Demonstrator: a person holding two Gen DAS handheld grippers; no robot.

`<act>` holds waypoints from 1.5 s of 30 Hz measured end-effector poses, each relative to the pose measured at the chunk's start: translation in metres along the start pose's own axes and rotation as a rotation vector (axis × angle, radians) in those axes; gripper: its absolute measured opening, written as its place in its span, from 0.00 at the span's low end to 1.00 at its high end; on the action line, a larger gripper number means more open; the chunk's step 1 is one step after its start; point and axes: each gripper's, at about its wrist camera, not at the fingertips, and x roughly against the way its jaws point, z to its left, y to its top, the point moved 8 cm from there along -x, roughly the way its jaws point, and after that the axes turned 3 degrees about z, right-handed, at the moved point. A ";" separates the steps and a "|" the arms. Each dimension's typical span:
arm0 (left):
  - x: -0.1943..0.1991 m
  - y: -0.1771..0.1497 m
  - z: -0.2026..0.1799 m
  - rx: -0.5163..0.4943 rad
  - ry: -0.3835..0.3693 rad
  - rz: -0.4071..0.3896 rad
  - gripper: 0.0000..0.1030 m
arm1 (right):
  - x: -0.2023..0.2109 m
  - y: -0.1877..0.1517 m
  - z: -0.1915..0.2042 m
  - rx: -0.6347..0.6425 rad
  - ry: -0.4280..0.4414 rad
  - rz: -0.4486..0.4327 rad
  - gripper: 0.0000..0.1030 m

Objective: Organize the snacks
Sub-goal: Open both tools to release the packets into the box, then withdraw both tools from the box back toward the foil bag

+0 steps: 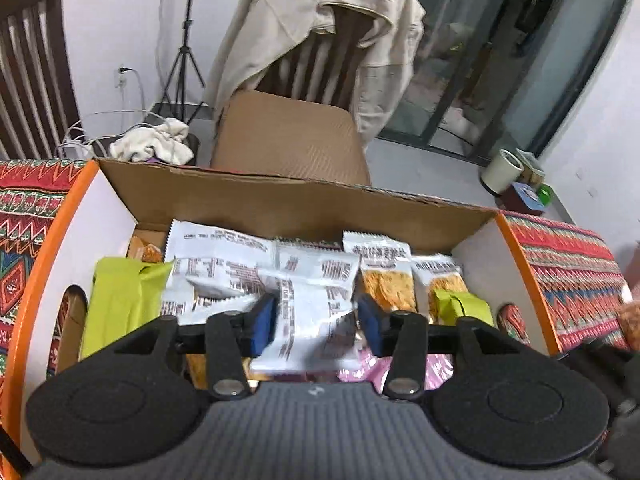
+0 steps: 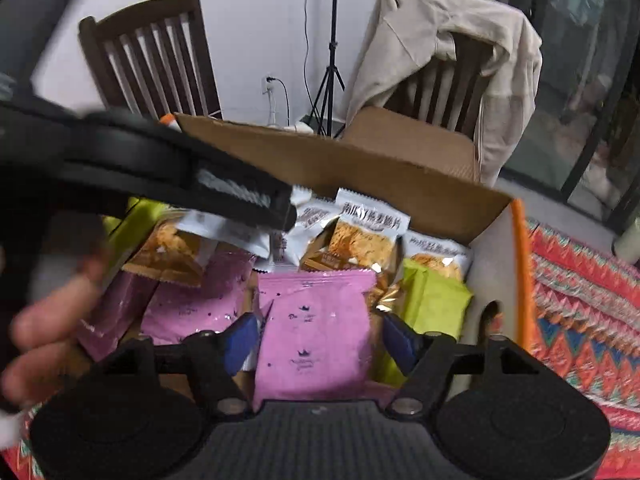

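Snack packets in an open cardboard box [image 1: 304,200].
Inside the box, a white packet [image 1: 308,320] lies between the left gripper [image 1: 318,320] jaws, which stand apart from it; a pink packet [image 2: 316,344] sits between the right gripper [image 2: 320,340] jaws, also apart. Green packets [image 1: 120,304] lie along the box's sides. The box rests on a patterned surface [image 1: 572,276].

Black grippers, blue-padded fingers [image 1: 264,322]

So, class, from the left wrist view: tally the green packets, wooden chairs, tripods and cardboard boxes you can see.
Green packets: 2
Wooden chairs: 2
Tripods: 1
Cardboard boxes: 1
Total: 6
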 end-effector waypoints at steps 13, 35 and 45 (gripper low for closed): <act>0.195 -0.040 -0.006 -0.153 0.021 -0.153 0.83 | 0.167 -0.041 -0.016 0.011 -0.034 -0.112 0.78; 0.399 -0.348 0.028 -0.175 0.091 -0.379 0.97 | 0.343 -0.266 0.087 0.004 0.016 -0.314 0.89; 0.392 -0.443 0.041 -0.100 0.093 -0.323 0.98 | 0.329 -0.362 0.132 -0.067 0.037 -0.314 0.89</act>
